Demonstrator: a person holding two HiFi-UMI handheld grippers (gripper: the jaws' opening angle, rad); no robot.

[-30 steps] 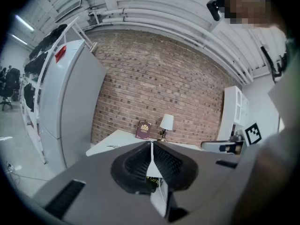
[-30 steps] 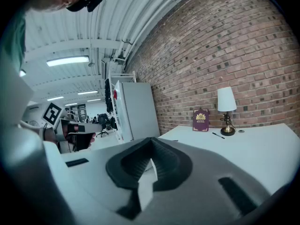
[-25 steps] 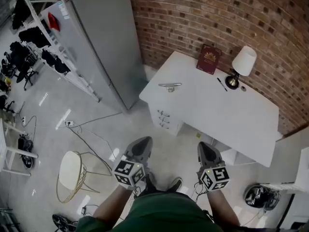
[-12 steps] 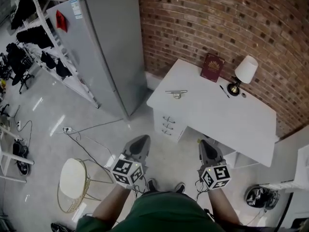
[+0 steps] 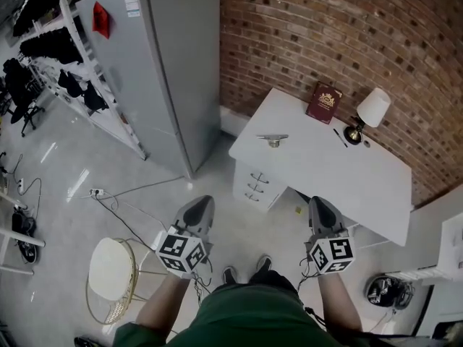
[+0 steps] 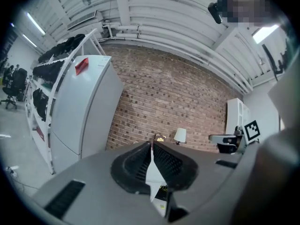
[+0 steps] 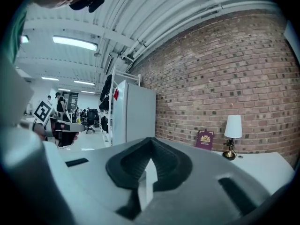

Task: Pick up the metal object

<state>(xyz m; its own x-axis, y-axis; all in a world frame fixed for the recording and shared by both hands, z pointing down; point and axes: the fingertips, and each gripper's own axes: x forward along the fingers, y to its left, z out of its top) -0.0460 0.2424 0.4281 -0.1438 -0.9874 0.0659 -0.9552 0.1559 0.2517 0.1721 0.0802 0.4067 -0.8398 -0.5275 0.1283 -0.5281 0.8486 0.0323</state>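
A small metal object (image 5: 273, 139), a bar on a short foot, lies near the left end of the white desk (image 5: 347, 179). Both grippers hang over the floor well short of the desk. My left gripper (image 5: 201, 205) is shut with nothing in it, its tips meeting in the left gripper view (image 6: 152, 143). Over to the right, my right gripper (image 5: 320, 207) is shut and empty too (image 7: 150, 138). Neither gripper view shows the metal object; the jaws hide that part of the desk.
A maroon book (image 5: 325, 103), a lamp (image 5: 369, 114) and a pen (image 5: 339, 137) sit at the desk's back by the brick wall. A grey fridge (image 5: 166, 63) stands left of the desk. A wire stool (image 5: 116, 270) and cables (image 5: 123, 212) lie on the floor at left.
The view has shifted: the fridge and desk drifted right in the head view and the feet stepped. Both grippers stayed shut and low, spreading slightly apart.
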